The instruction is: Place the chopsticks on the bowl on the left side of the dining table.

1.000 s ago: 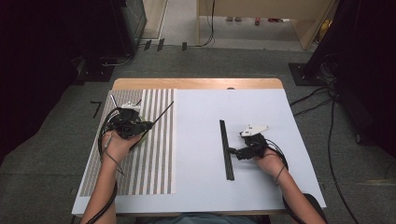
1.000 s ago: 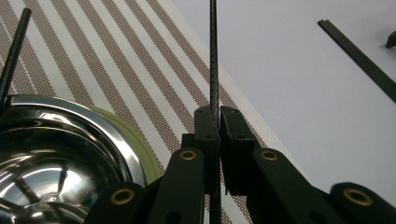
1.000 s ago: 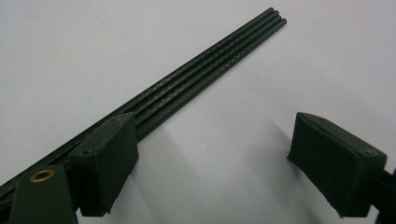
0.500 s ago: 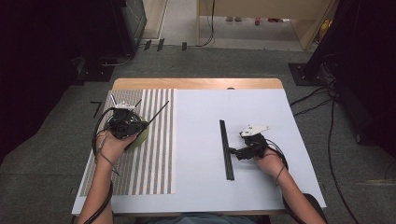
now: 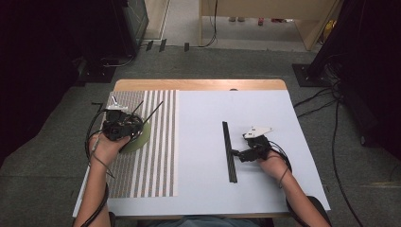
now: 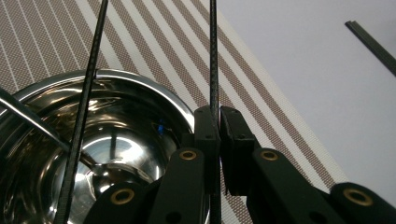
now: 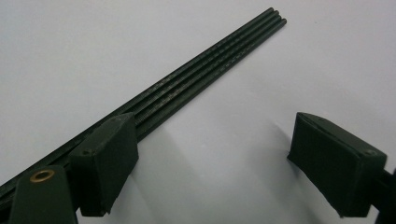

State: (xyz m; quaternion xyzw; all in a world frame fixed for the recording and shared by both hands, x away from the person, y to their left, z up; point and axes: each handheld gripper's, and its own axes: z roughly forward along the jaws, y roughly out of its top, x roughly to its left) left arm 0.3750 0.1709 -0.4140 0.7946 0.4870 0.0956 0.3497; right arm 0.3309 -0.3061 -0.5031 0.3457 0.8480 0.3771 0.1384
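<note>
Over the surface's left edge, your left tool [image 6: 218, 135] grips one black rod [image 6: 213, 56] above the steel bowl [image 6: 93, 154]; right tool [image 7: 212, 163] gapes beside remaining rods [image 7: 205, 70].

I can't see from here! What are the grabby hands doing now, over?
Left gripper shut on thin black rod over steel bowl. Right gripper open beside rod bundle.

Floor: grey carpet [image 5: 56, 179] on all sides of the table [image 5: 283, 189].
Cables: black, trailing at 3 o'clock [image 5: 326, 101] and at 12 o'clock [image 5: 215, 21].
Furniture: pale wooden unit [image 5: 265, 8] at 12 o'clock; dark cabinet [image 5: 135, 16] at 11 o'clock.
Light: dim at both edges.
</note>
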